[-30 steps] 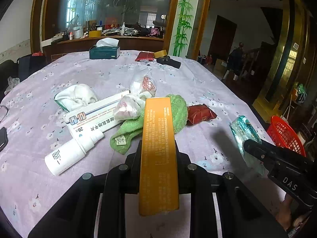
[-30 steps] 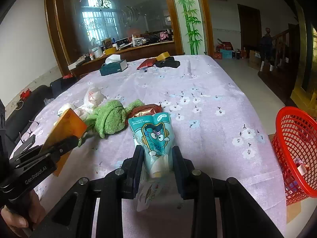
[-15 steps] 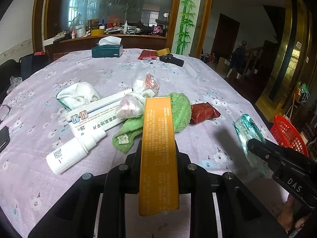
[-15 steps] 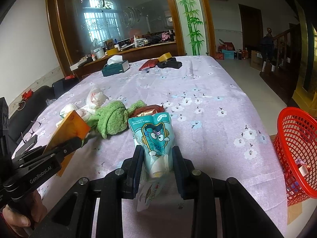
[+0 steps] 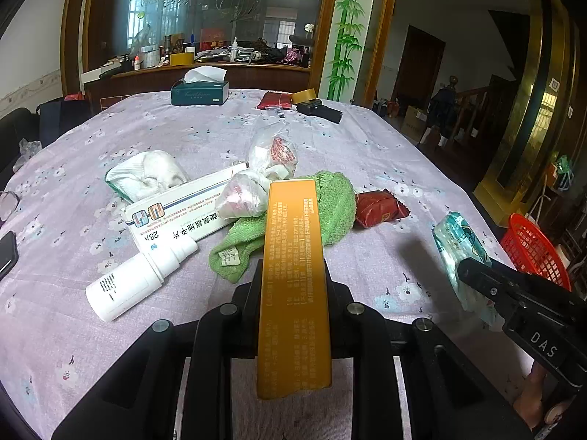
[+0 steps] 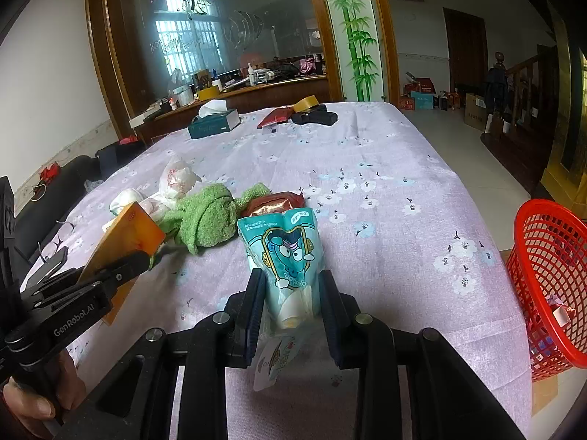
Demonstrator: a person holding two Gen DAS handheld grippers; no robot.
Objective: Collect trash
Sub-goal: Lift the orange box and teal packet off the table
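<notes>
A long orange box (image 5: 293, 227) is clamped between the jaws of my left gripper (image 5: 291, 278), lifted over the near part of the table. My right gripper (image 6: 291, 289) is shut on a teal snack pouch (image 6: 286, 245) with a cartoon face, also held above the cloth. Each wrist view shows the other gripper with its load: the pouch (image 5: 458, 242) at the right, the orange box (image 6: 128, 231) at the left. A red mesh basket (image 6: 550, 256) holding a few scraps stands off the table's right edge.
On the purple flowered tablecloth (image 5: 367, 154) lie a white bottle (image 5: 135, 282), a white medicine box (image 5: 183, 212), a green cloth (image 5: 330, 205), a red wrapper (image 5: 379, 207), crumpled plastic bags (image 5: 271, 154) and a white wad (image 5: 150, 174). A tissue box (image 5: 200, 91) and tape roll (image 5: 302, 95) sit far back.
</notes>
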